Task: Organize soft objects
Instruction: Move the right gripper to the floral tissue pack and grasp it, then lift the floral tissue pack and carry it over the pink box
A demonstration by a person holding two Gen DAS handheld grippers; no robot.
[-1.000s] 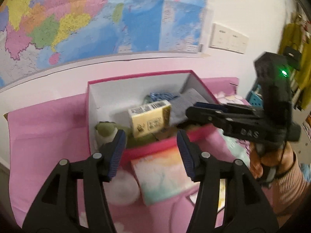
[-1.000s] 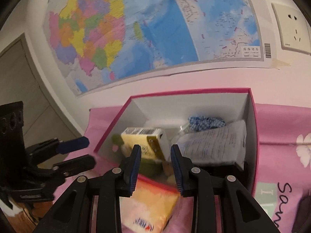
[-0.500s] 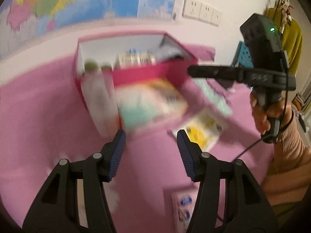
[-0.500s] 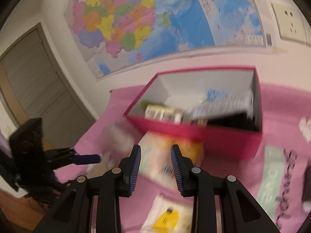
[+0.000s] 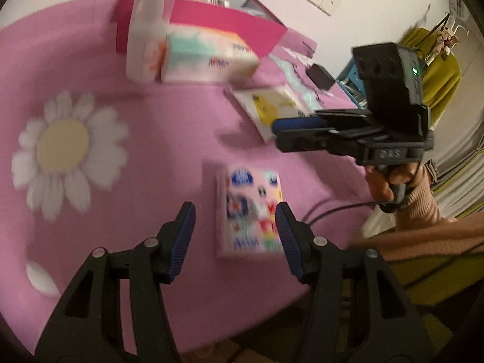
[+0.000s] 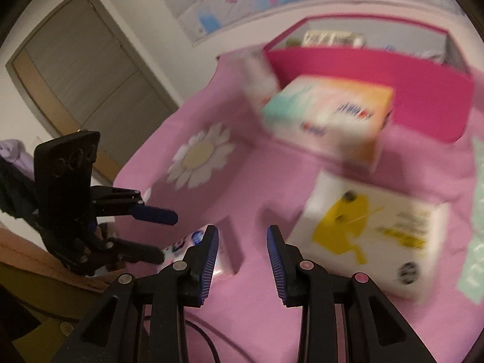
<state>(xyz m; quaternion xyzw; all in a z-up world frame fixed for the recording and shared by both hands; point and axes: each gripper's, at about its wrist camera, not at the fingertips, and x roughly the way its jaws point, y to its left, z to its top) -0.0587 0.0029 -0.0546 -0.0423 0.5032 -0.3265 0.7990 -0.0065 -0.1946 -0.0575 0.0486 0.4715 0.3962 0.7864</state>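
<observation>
Only the right wrist view shows the door (image 6: 87,72) at far left. The left gripper (image 5: 234,236) hangs wide open and empty over a blurred sticker pack (image 5: 249,211) near the desk's (image 5: 145,157) front edge. Tissue packs (image 5: 208,57) lie against the pink box (image 5: 224,24) at the back edge, its contents smeared. The right gripper (image 6: 242,257) is parted, empty, beside the yellow pack (image 6: 372,233).

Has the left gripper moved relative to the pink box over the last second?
Yes. The left gripper has pulled back from the pink box, which now sits far off, and hangs open over the small patterned pack.
</observation>
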